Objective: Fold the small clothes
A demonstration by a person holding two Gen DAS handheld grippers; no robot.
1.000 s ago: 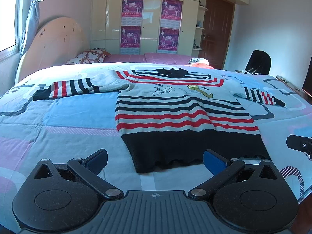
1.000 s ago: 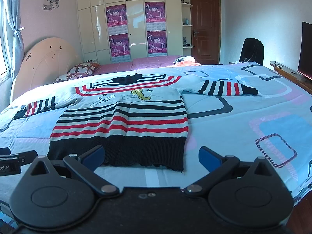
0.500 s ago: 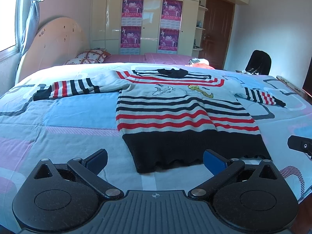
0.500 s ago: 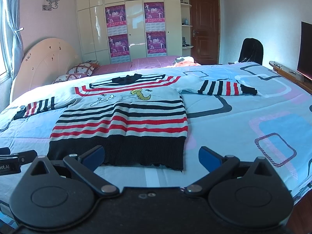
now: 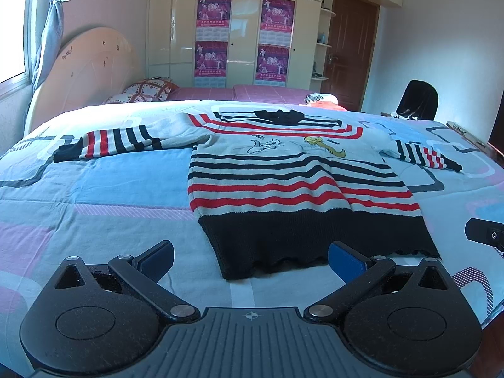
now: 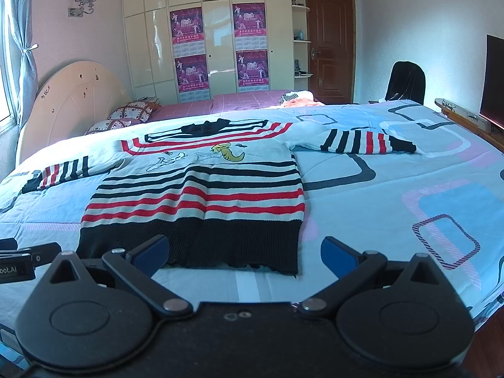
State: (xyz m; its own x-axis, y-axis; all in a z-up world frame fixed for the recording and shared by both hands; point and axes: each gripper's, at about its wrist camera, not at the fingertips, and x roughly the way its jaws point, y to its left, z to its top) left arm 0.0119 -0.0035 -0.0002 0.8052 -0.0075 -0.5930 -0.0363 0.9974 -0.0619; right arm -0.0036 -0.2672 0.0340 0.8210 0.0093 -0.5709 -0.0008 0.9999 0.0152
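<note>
**Sweater laid flat, both grippers waiting at the hem**

The striped sweater point(image 5: 293, 186) lies face up on the bed point(image 5: 94, 195), body smoothed out, with the left sleeve point(image 5: 113, 140) and right sleeve point(image 6: 362, 141) stretched out to either side. That spread-out layout looks deliberate: with every edge exposed and nothing bunched, the sleeves and sides can be taken and turned inward cleanly. The black hem point(image 6: 195, 242) sits closest to the near edge of the bed, within easy reach.

The left gripper point(image 5: 250, 256) hovers just short of the hem, its fingers spread wide and holding nothing. The right gripper point(image 6: 244, 252) is in the same state, wide open and empty, near the hem's right corner. Held low and level side by side, they seem poised to start the first fold rather than already engaged; no fold has been made yet.

Compared with a second ago, almost nothing differs: the sweater lies in the same place, both grippers are as wide as they were, and the views shift only very slightly.
</note>
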